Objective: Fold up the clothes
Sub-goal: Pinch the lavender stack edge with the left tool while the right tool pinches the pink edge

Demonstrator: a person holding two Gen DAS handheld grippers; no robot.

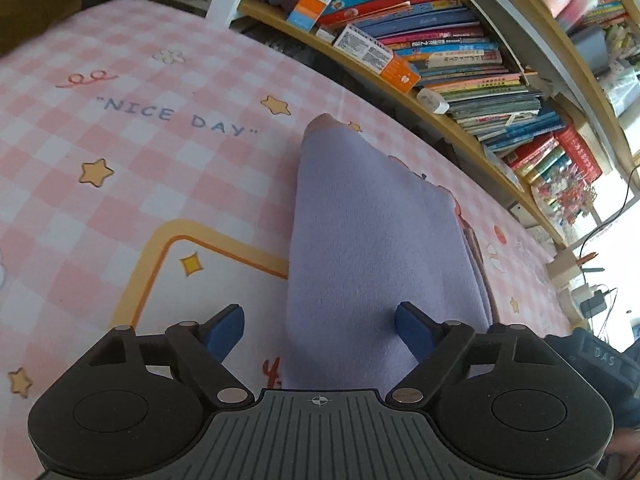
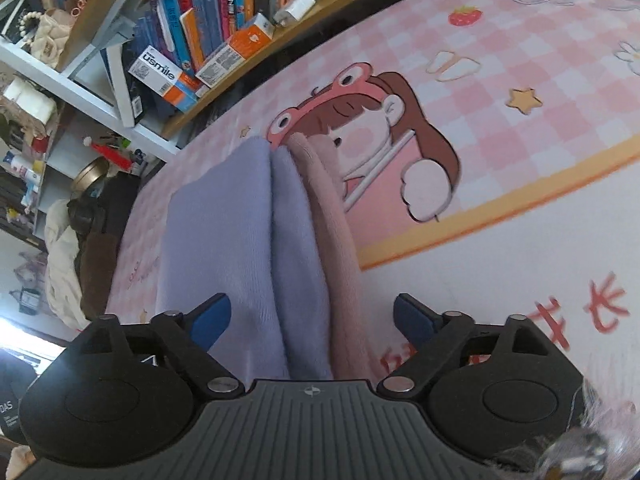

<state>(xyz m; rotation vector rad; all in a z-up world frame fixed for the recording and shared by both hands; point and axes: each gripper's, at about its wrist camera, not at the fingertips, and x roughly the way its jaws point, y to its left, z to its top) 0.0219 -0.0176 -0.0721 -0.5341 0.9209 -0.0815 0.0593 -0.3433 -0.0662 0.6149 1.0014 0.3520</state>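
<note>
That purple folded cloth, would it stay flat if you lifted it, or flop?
The purple cloth would probably flop: it looks soft and fuzzy, stacked in loose layers. Likely light. A pink layer beside it might slide apart if pushed.

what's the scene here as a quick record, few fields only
surface: pink checked mat printed with stars and "NICE DAY"
garment: lavender fleece cloth, folded into layers, pink layer at its edge
left gripper: open, fingers either side of the cloth's near end, holding nothing
right gripper: open, straddling the folded edges
background: bookshelf crammed with books
</note>
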